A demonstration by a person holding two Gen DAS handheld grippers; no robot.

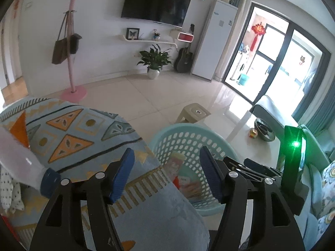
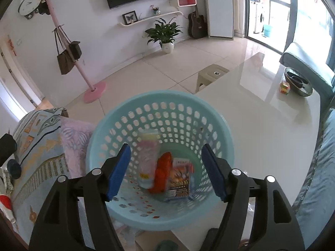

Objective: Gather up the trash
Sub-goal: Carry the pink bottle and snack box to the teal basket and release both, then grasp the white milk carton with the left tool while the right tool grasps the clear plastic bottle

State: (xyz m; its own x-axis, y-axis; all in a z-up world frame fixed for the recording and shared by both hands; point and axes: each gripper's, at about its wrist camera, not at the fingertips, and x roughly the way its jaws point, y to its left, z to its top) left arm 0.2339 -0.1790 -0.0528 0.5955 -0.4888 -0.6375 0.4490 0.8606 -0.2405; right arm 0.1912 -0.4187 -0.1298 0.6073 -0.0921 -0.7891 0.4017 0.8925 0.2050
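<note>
A light blue perforated basket (image 2: 146, 113) stands between a sofa and a white table. It holds a pink and yellow packet (image 2: 147, 159), an orange wrapper (image 2: 162, 173) and a printed snack packet (image 2: 180, 179). My right gripper (image 2: 166, 173) is open and empty right above the basket. My left gripper (image 1: 167, 177) is open and empty over the patterned sofa blanket (image 1: 69, 138), left of the basket (image 1: 167, 131). A clear plastic bottle (image 1: 18, 159) with a blue cap lies on the sofa at the far left. The right gripper's body (image 1: 257, 169) shows beyond the basket.
A white glossy table (image 2: 261, 129) stands to the right with a dark bowl (image 2: 298, 81) and a small coloured cube (image 2: 285, 87). A beige stool (image 2: 211, 75), a pink coat stand (image 2: 94, 92) and a potted plant (image 2: 165, 35) stand on the tiled floor.
</note>
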